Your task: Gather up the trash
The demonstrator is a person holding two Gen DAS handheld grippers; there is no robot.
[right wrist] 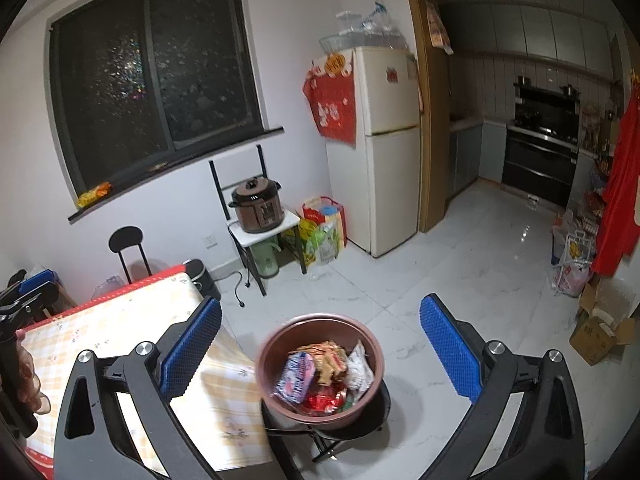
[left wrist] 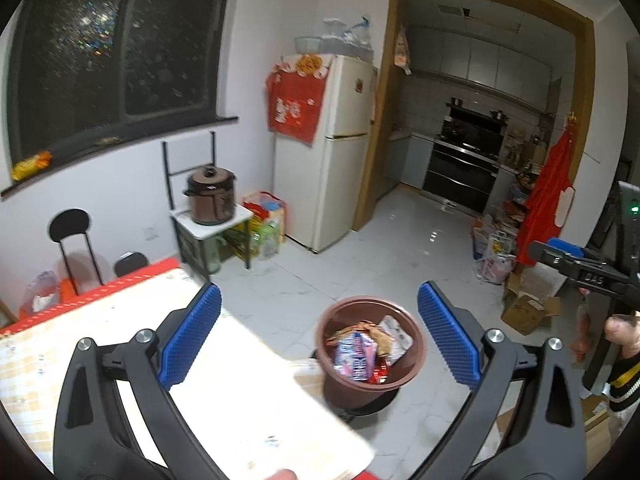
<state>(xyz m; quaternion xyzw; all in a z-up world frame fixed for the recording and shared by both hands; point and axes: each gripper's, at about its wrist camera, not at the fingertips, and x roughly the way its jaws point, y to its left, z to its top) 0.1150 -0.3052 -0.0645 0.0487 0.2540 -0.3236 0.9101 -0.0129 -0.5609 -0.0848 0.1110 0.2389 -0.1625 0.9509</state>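
both my left gripper (left wrist: 319, 334) and right gripper (right wrist: 320, 346) are spread wide with nothing in them. wrappers (right wrist: 320, 376) sit in the brown bin (right wrist: 276, 404) just beside the table (right wrist: 120, 320). looks like the drop's done; next i'd check the table for leftovers.

Glossy marble-look floor tiles (right wrist: 460, 264), matt brown plastic bin (right wrist: 320, 364), crinkly shiny wrappers (right wrist: 296, 380)

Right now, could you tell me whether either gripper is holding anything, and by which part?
Nothing is held. The left gripper and right gripper both stand open and empty above the brown bin of wrappers.
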